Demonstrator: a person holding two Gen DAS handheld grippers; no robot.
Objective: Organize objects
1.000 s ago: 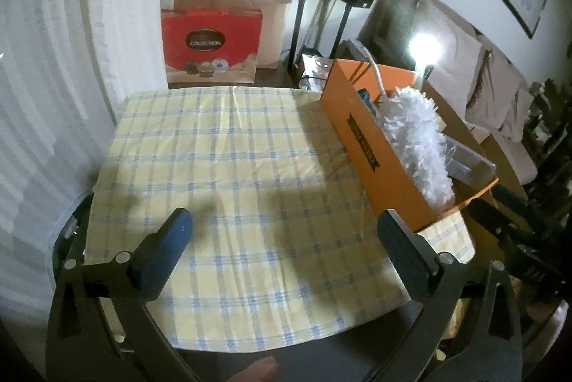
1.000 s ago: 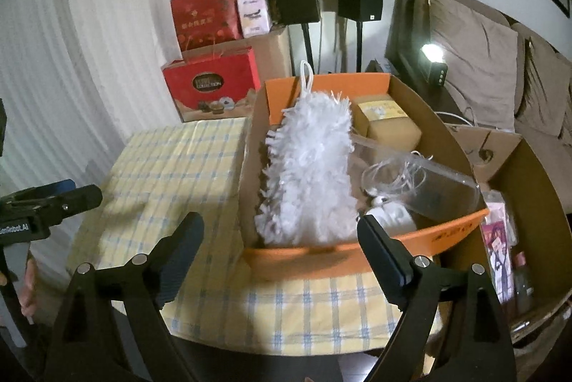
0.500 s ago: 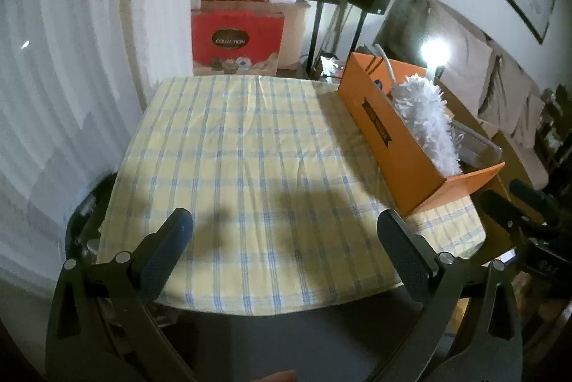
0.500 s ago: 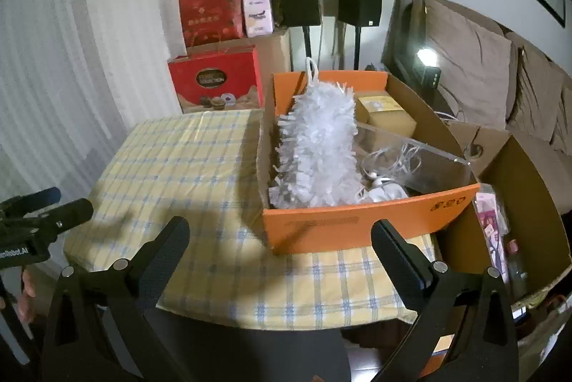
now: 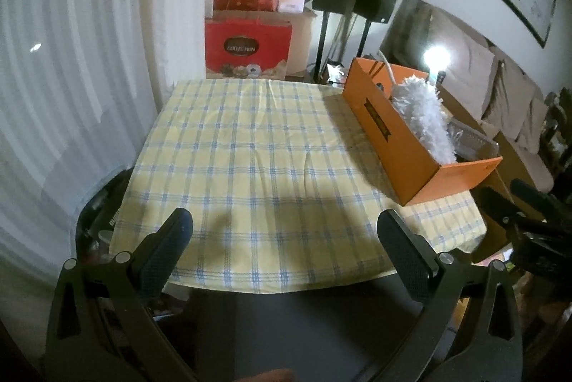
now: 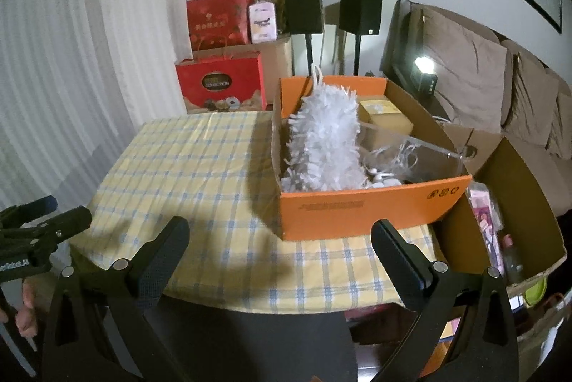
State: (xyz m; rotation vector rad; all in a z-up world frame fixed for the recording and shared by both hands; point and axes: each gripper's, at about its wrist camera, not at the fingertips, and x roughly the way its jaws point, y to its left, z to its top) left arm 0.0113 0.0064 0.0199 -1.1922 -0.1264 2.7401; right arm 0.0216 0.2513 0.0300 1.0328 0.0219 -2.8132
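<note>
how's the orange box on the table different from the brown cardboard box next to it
The orange box sits on the checked tablecloth; the brown cardboard box stands off the table's edge, lower down. The orange box holds a white fluffy duster, a clear plastic piece and a small yellowish box; the brown one shows pink packaging and a bottle. Its walls look taller. Both are open-topped cardboard.

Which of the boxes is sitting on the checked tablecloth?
The orange box holding the white duster; the red boxes stand behind the table.
</note>
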